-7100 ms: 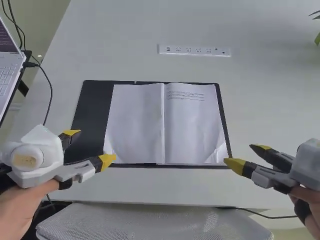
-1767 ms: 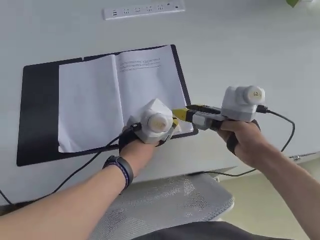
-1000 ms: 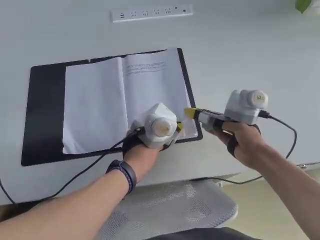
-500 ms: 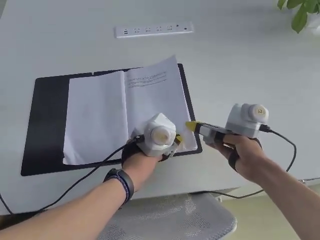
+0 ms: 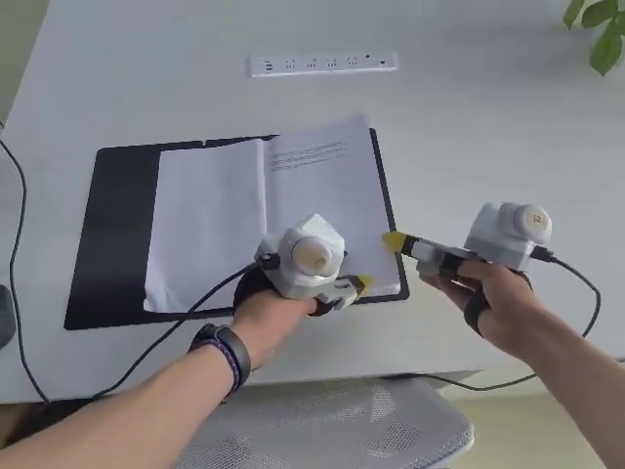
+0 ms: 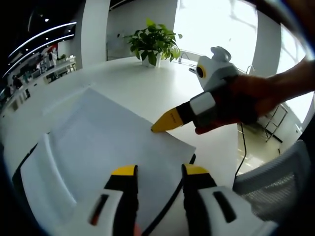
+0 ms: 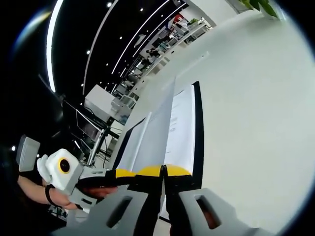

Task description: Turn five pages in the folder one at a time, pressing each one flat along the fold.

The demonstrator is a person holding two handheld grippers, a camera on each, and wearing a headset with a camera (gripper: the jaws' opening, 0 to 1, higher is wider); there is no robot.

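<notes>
Pinching the edge of the page (image 5: 322, 195), the right gripper (image 7: 163, 170) sits beside the slightly parted left gripper (image 6: 160, 170).

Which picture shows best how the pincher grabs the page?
The right gripper view: the right gripper is shut on the page, which stands up edge-on. The left gripper view shows its yellow tip at the page's edge; the head view shows the page small, from above.

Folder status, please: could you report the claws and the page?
Right claw shut on page edge. Left claw open over its lower corner. Folder open flat; nothing blocking.
</notes>
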